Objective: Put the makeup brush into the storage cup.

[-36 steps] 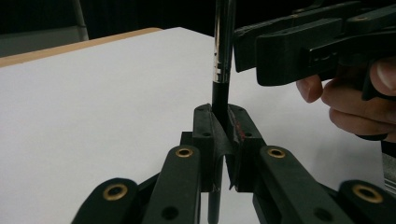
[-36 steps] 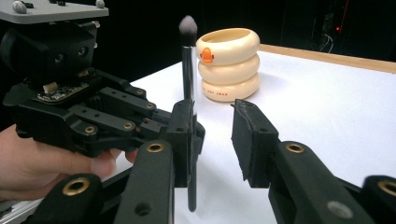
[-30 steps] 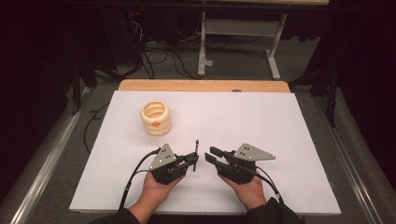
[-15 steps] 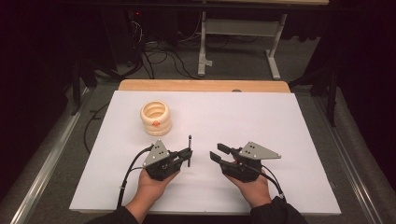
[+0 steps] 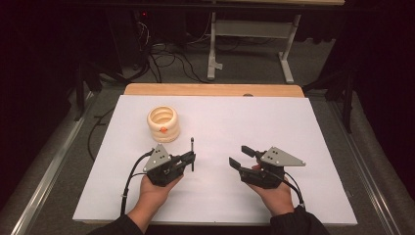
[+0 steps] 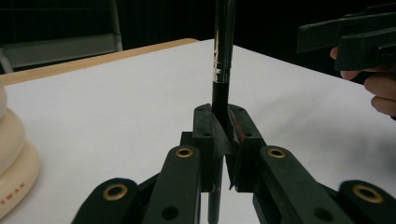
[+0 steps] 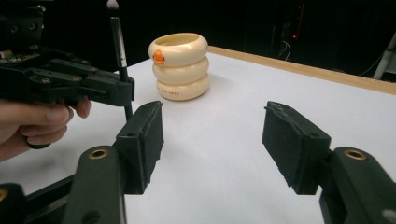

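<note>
One slim black brush point(image 5: 192, 152) was held upright, clamped low on its handle by the left hand-held gripper point(image 5: 188, 159); it was judged light, stiff and slippery. One cream ringed cup point(image 5: 163, 123) was noted on the white desk point(image 5: 293, 127) just beyond. The right hand-held gripper point(image 5: 241, 157) was seen wide and empty.

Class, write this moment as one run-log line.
left gripper: shut on brush, upright | right gripper: open, holding nothing | cream ringed cup: on white table, untouched
</note>
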A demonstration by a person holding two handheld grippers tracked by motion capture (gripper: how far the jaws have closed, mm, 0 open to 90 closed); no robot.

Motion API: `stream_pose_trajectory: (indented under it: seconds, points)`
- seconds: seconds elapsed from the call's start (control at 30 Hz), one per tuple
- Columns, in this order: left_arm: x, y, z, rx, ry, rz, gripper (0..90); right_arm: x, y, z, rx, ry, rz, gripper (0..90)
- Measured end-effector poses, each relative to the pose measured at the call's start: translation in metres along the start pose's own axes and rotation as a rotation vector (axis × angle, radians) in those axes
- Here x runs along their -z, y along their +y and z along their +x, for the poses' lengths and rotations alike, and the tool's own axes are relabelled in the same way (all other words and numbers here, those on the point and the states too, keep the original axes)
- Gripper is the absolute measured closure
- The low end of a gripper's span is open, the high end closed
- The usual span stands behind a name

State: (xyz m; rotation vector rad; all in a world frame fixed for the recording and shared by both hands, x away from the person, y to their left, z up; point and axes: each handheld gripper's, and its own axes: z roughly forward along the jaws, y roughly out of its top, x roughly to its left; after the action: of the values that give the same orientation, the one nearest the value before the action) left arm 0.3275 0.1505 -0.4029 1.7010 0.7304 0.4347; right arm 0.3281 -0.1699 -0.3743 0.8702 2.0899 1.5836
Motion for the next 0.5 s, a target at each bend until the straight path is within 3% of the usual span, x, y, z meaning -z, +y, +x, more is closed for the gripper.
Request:
stream_pose_trajectory:
  seconds: [0.5]
  points:
    - [0.011, 0.003, 0.014, 0.019, 0.044, -0.02, 82.9, 0.01, -0.004, -0.01, -0.004, -0.044, 0.003, 27.8]
